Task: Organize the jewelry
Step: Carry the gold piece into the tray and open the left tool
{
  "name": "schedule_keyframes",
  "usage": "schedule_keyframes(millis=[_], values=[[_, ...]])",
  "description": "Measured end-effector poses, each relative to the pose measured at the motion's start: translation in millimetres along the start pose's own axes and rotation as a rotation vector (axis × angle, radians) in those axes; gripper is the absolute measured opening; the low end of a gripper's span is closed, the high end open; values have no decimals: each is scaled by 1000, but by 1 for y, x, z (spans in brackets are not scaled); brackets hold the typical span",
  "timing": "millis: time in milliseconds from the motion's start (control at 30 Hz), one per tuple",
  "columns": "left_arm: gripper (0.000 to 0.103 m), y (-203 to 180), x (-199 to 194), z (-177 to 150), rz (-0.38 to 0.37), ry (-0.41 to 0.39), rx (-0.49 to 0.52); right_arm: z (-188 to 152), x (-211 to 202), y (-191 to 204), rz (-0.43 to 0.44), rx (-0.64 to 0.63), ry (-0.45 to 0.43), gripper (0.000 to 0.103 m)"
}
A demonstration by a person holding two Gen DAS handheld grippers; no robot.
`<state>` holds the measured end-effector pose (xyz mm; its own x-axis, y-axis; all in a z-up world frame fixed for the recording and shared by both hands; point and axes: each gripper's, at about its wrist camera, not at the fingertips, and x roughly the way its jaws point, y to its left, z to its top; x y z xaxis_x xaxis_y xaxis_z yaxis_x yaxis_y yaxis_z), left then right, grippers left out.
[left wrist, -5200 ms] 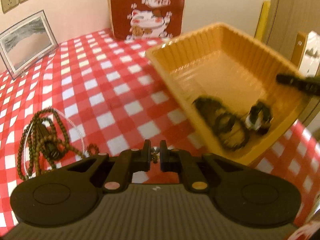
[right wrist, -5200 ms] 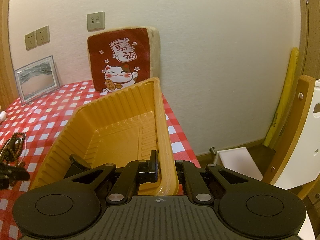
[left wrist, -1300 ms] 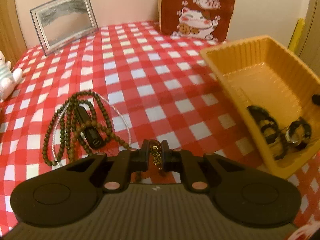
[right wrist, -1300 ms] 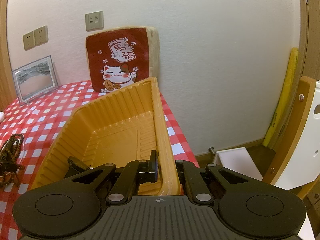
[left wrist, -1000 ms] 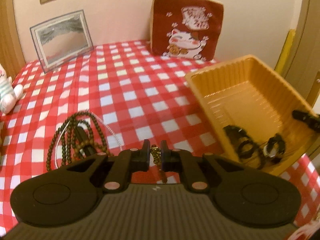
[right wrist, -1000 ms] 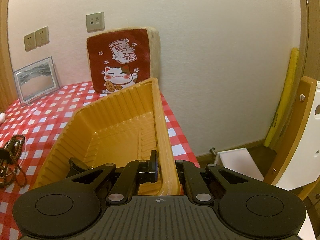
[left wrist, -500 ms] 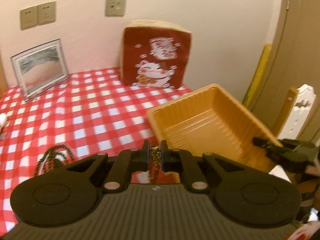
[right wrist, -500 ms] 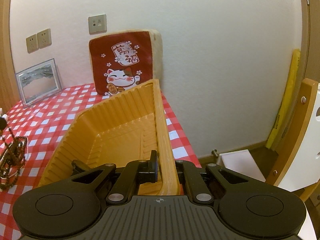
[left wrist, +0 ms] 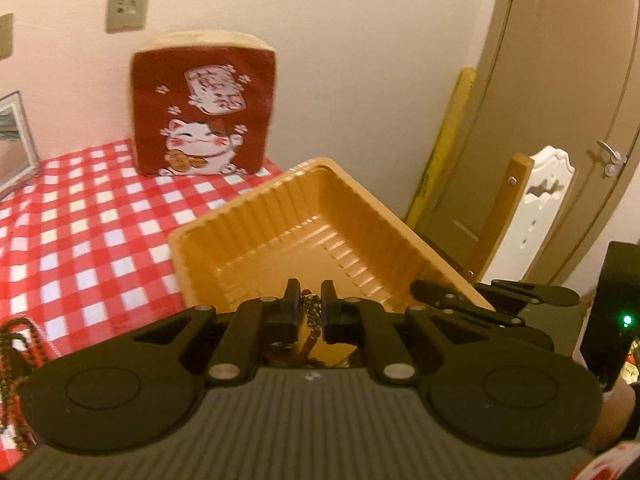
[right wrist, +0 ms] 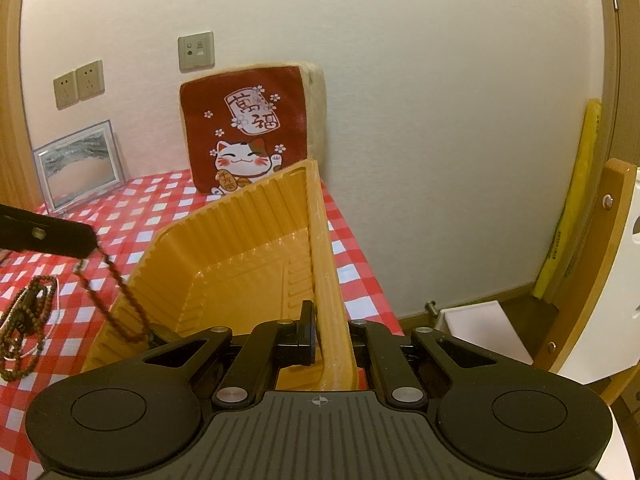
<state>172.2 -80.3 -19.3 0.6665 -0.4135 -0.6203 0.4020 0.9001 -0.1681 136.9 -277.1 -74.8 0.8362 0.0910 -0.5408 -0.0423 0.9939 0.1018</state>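
An orange ribbed tray (left wrist: 280, 232) stands tilted on the red-checked tablecloth (left wrist: 80, 216). My left gripper (left wrist: 310, 312) is shut on a dark bead strand (left wrist: 312, 314) above the tray's near end. In the right wrist view that strand (right wrist: 116, 284) hangs from the left gripper (right wrist: 86, 242) down over the tray's (right wrist: 240, 248) left wall. My right gripper (right wrist: 328, 328) is shut on the tray's right wall, and it shows at the right in the left wrist view (left wrist: 420, 290). A pile of brown bead necklaces (right wrist: 24, 316) lies on the cloth left of the tray.
A red lucky-cat cushion (left wrist: 204, 108) leans on the back wall, with a framed picture (right wrist: 78, 164) to its left. The table's edge runs just right of the tray. Beyond it stand a wood-and-white chair (right wrist: 600, 280) and a door (left wrist: 560, 120).
My left gripper has lifted the bead strand off the cloth and swung right, from beside the necklace pile to over the tray. The right gripper has kept its hold on the tray wall.
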Motion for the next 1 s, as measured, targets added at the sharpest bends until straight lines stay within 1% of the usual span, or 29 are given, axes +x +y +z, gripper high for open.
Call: schedule_keyframes(millis=[300,500,533,600,733,1000], values=[[9,-17,40,-4,-34,73,12,0,0,0,1,1,0,5],[9,-20,55,-9,-31,104,8,0,0,0,1,3,2,5],[10,-20,56,-10,-27,105,9,1,0,0,2,4,2,5],[15,-19,56,-10,-27,107,5,1,0,0,3,5,3,5],[17,-13,50,-7,-13,91,-15,1,0,0,3,5,3,5],[23,12,21,-5,58,48,-78,0,1,0,3,4,2,5]])
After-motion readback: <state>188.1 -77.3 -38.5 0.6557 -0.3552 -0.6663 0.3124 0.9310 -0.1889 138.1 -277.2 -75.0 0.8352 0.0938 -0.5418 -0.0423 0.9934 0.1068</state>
